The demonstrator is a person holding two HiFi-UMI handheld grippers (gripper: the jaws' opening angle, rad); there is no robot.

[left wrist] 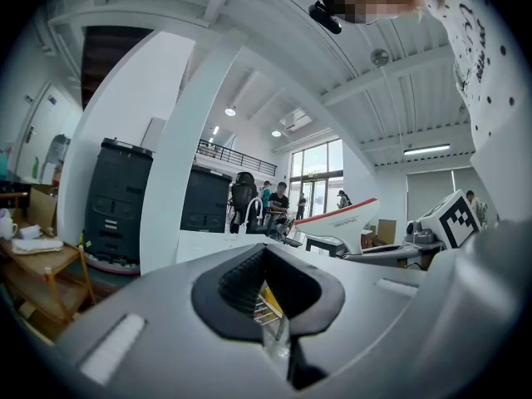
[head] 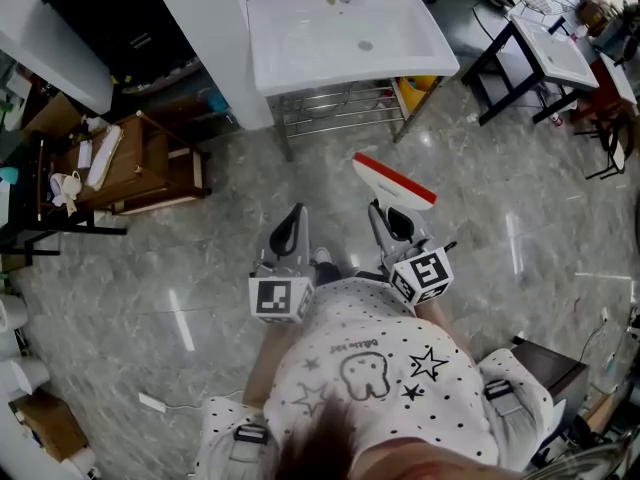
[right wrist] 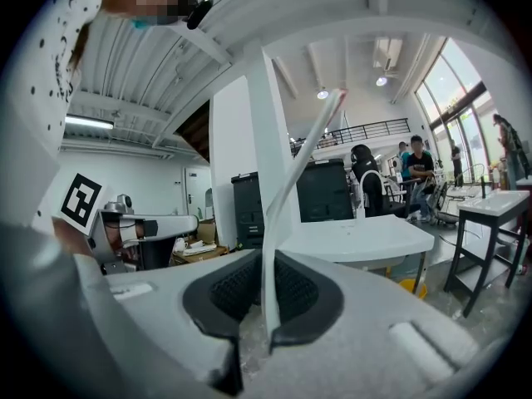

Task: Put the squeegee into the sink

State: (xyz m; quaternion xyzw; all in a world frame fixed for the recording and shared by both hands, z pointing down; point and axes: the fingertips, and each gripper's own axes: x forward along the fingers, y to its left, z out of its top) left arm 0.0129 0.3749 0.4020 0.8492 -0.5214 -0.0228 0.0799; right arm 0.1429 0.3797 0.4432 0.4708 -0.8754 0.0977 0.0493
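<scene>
The squeegee (head: 393, 180), white with a red blade edge, hangs over the marble floor in my right gripper (head: 385, 213), which is shut on its handle. In the right gripper view it shows edge-on as a white strip (right wrist: 287, 198) rising from between the pads. The white sink (head: 270, 68) stands ahead, beyond both grippers, and shows too in the right gripper view (right wrist: 357, 238). My left gripper (head: 296, 213) is level beside the right one, shut with nothing in it. From the left gripper view the squeegee (left wrist: 345, 219) is off to the right.
A metal rack (head: 335, 108) and a yellow item (head: 415, 88) sit under the sink. A white column (head: 210, 38) stands to its left, with a wooden cart (head: 140, 163) further left. A second sink on a black frame (head: 555, 53) is at the far right. People stand in the background.
</scene>
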